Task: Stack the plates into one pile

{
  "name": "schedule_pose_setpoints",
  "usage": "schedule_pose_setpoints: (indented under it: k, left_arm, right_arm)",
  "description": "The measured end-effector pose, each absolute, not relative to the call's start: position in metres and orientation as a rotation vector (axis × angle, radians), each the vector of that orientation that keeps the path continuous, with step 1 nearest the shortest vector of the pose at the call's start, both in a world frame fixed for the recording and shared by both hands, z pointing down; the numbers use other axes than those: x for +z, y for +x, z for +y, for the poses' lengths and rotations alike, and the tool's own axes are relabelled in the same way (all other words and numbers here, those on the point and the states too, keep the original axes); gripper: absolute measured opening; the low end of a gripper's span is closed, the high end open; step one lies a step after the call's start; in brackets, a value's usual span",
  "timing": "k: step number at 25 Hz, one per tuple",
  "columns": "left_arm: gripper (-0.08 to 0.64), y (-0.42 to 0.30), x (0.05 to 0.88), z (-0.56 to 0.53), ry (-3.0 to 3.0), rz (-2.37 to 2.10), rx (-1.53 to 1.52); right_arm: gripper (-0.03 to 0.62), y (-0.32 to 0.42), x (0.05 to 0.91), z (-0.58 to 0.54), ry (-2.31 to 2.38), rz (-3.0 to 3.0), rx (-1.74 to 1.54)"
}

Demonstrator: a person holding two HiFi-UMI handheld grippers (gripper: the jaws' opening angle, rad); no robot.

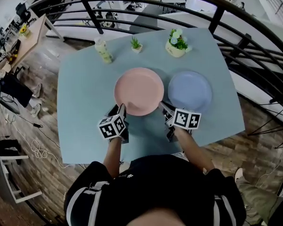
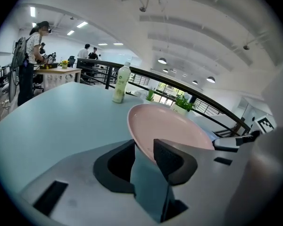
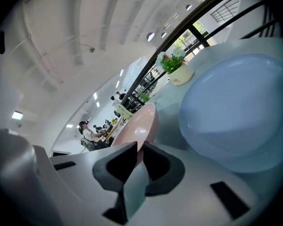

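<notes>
**Left gripper** [image 1: 121,109]: your jaws stand a narrow gap apart with the near-left rim of the pink plate [image 1: 139,91] between them. One jaw is outside the lip and one is on the inner face, which reads as a pinch on the rim.

**Right gripper** [image 1: 163,106]: your jaws are almost together, clamped on the same plate's near-right rim.

**Pink plate**: it is at the middle of the table [image 1: 80,102], and you hold it at two points, both on its near edge.
- Risk: the far side has no support. If you lift unevenly or ease one pinch, the plate may pivot, slip from the smooth lip and drop.

**Blue plate** [image 1: 190,89]: it lies flat just beside the pink one, to its right. It is the likely base of the pile.
- Risk: your right gripper is on the side facing it. A low crossing could strike its rim and push it toward the table's right edge.
- Risk: an off-centre release would leave the pile lopsided.

**Far row**: bottle [image 1: 104,51], small plant [image 1: 136,44] and flower pot [image 1: 177,44].
- Risk: if you swing the pink plate forward, its far edge could topple the bottle.
</notes>
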State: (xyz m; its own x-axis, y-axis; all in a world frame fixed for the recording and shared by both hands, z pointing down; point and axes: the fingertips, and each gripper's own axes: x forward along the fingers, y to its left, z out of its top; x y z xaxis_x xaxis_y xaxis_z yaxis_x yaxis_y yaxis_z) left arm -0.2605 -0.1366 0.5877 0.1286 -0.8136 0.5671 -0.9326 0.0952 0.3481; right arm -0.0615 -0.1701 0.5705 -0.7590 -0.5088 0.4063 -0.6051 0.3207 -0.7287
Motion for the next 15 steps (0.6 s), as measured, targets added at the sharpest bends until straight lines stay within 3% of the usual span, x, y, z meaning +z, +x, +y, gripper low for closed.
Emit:
schedule_pose_setpoints:
  k: [15]
  left_arm:
    - [0.123, -0.113, 0.570, -0.191, 1.960, -1.478, 0.307]
  right_arm:
    - [0.040, 0.088, 0.559, -0.175, 1.394, -2.421, 1.490]
